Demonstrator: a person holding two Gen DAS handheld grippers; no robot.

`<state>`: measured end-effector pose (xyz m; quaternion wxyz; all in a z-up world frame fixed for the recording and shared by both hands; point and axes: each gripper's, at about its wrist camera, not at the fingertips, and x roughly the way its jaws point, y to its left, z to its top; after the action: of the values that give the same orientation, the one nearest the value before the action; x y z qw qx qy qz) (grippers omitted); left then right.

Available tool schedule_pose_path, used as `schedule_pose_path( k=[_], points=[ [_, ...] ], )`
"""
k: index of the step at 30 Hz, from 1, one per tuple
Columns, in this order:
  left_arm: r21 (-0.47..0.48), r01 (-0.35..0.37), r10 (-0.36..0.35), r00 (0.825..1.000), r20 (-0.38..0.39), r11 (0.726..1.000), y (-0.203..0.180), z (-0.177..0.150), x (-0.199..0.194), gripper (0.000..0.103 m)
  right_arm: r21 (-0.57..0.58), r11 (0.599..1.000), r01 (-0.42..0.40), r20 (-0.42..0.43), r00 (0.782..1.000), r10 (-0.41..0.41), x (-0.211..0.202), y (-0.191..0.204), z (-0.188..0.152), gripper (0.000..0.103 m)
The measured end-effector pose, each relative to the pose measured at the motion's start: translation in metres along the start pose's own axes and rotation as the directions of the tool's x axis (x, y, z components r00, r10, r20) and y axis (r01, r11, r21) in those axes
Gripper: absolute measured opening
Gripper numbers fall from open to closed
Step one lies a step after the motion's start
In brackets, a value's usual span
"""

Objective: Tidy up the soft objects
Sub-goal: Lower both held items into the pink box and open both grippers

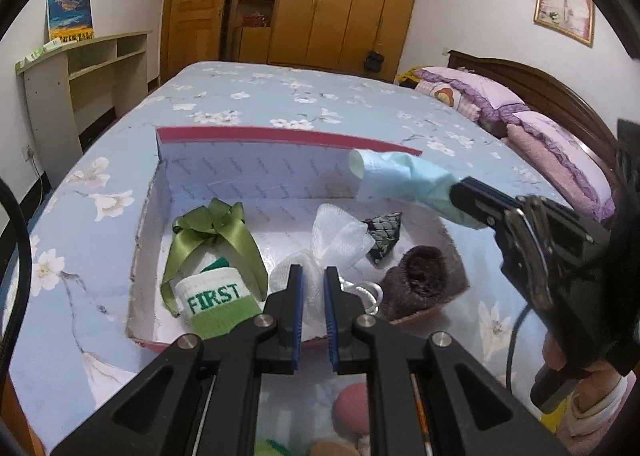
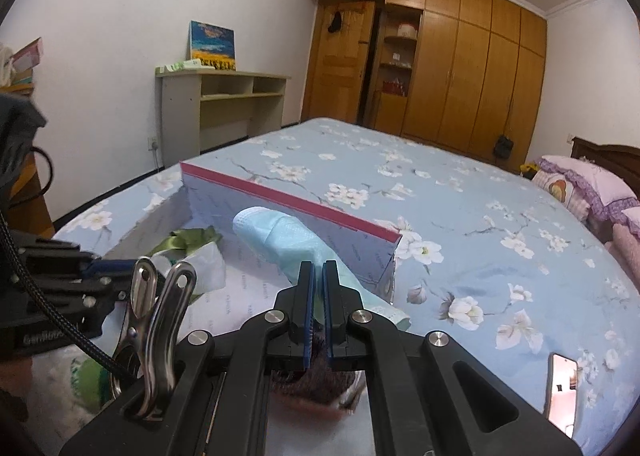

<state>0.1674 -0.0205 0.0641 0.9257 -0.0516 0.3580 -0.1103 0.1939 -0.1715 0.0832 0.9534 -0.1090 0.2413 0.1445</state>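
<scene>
A shallow box with a pink rim (image 1: 280,134) lies on the bed. It holds a white and green "FIRST" wristband (image 1: 216,302), a green ribbon bow (image 1: 212,222), a white mesh sponge (image 1: 336,244), a dark patterned pouch (image 1: 382,234) and a brown fuzzy item (image 1: 420,276). My left gripper (image 1: 313,276) is over the box's near side, jaws slightly apart around the white mesh. My right gripper (image 2: 318,270) is shut on a light blue face mask (image 2: 276,234), held above the box's right end; the mask also shows in the left wrist view (image 1: 400,178).
The blue floral bedsheet (image 2: 460,196) surrounds the box. Purple pillows (image 1: 520,108) lie at the headboard. A phone (image 2: 562,388) lies on the bed at right. A pink ball (image 1: 352,404) and other soft items lie below the left gripper. A desk and wardrobe stand behind.
</scene>
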Motion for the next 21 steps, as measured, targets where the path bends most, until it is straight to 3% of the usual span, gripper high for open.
schedule_pose_path(
  k=[21],
  points=[
    [-0.005,0.011,-0.011,0.995,-0.103,1.000,0.002,-0.017,0.043,0.010,-0.025,0.999,0.041,-0.123,0.991,-0.044,0.074,-0.012,-0.014,0.005]
  ],
)
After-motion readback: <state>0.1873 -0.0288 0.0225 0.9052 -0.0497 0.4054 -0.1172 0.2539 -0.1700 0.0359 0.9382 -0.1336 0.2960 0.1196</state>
